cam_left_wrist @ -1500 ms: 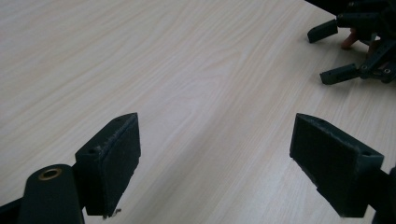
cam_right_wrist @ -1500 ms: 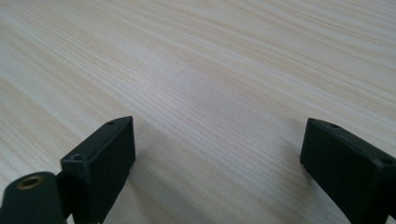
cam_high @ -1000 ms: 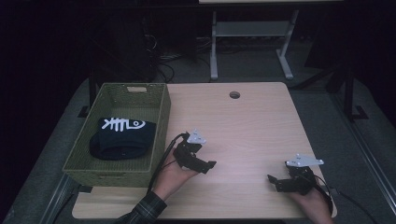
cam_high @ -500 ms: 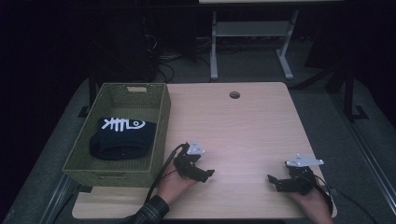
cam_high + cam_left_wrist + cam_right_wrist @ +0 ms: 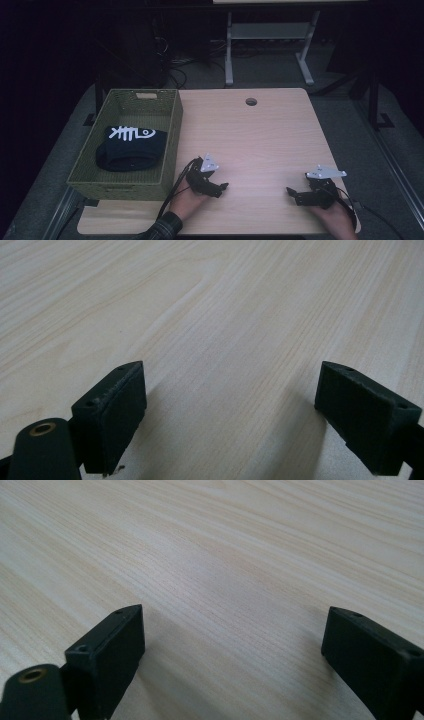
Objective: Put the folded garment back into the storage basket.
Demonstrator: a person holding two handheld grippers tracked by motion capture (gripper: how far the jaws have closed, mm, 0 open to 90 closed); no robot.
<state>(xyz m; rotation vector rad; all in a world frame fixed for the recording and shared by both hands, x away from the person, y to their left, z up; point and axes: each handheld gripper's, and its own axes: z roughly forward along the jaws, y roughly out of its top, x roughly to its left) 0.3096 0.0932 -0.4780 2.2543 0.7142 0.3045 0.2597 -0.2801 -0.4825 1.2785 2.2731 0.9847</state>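
Now, at this moment:

Left gripper: low over the table, near its front edge; jaws spread wide with bare wood between them in the left gripper view, nothing held.
Right gripper: low over the table near the front right corner, well apart from the left one; jaws likewise wide apart, nothing between them.
Nearest thing: dark folded cloth, lying in the green woven basket to the left of the left gripper, beyond the basket's near wall.
Cloth axis: long axis runs roughly left to right across the basket, slightly tilted; the printed end lies on the side away from the left gripper's hand.
Cloth look: black or very dark navy, folded into a thick pad, with a white fish-skeleton print on its upper face, the head toward the right.
Basket: rectangular, olive green, just beside the left gripper's cable, its long side along the table's left edge.
Hard to make out: cloth folds and fabric type are lost in the dim light; its near edge is partly cut off by the basket wall.
Hands: left hand and right hand partly cut off at the bottom of the high view.
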